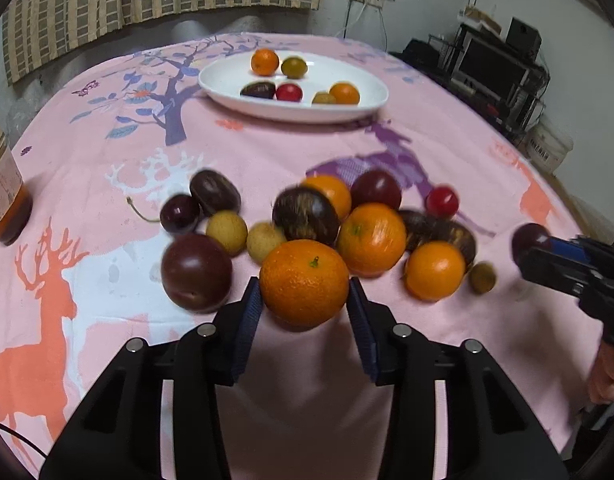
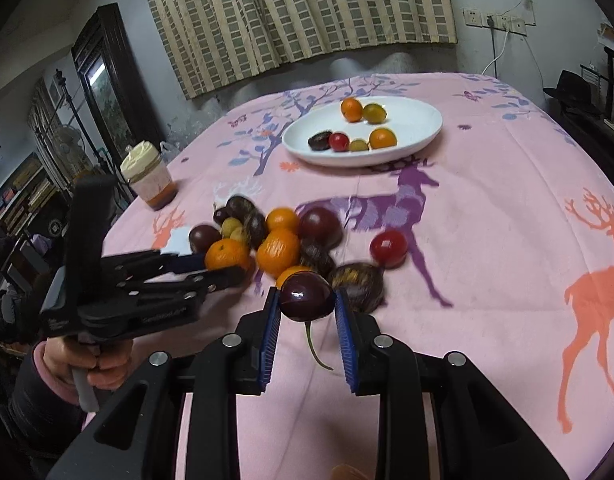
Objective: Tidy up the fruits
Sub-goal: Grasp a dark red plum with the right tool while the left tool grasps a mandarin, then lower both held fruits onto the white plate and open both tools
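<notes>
On the desk (image 2: 487, 208), a heap of fruit (image 1: 307, 232) near the middle, with a plate (image 1: 371, 108) farther back holding six fruits. Far left of the heap, a jar (image 2: 149, 176) standing at the desk's edge. At the heap's near side, an orange (image 1: 305, 282) between the left tongs (image 1: 307, 312), and to the right a cherry (image 2: 306, 295) between the right tongs (image 2: 307, 320).
</notes>
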A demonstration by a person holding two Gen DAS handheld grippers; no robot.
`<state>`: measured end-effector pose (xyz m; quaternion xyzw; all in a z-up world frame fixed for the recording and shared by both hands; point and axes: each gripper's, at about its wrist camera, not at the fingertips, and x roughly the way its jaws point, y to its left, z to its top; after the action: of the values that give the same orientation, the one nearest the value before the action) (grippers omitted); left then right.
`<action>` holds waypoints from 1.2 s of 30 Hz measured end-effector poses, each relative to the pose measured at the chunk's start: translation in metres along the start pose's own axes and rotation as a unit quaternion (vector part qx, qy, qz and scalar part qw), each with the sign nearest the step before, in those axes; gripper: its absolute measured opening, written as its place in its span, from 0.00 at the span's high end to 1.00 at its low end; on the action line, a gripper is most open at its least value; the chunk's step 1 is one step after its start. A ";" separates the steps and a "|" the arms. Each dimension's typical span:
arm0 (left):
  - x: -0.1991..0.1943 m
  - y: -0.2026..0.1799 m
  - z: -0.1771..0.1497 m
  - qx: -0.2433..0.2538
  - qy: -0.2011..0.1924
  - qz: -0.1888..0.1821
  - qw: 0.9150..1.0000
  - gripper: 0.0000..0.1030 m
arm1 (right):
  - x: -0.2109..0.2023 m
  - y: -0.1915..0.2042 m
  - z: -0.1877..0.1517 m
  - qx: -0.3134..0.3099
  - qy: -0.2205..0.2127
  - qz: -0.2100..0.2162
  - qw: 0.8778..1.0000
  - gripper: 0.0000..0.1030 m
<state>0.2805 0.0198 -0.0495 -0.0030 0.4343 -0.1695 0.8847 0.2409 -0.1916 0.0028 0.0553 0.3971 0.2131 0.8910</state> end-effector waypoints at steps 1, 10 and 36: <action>-0.007 0.001 0.009 -0.003 -0.009 -0.010 1.000 0.58 | 0.001 -0.002 0.006 0.000 -0.003 0.000 1.000 0.73; 0.028 0.007 0.141 0.016 -0.030 0.014 0.999 0.59 | 0.069 -0.043 0.120 0.013 -0.038 -0.039 0.998 0.73; -0.027 0.036 0.058 -0.035 -0.071 0.087 0.993 0.07 | 0.046 -0.002 0.070 -0.059 -0.011 -0.051 0.997 0.31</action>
<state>0.3210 0.0537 0.0020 -0.0081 0.3742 -0.0761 0.9242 0.3207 -0.1692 0.0181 -0.0153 0.3762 0.1901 0.9067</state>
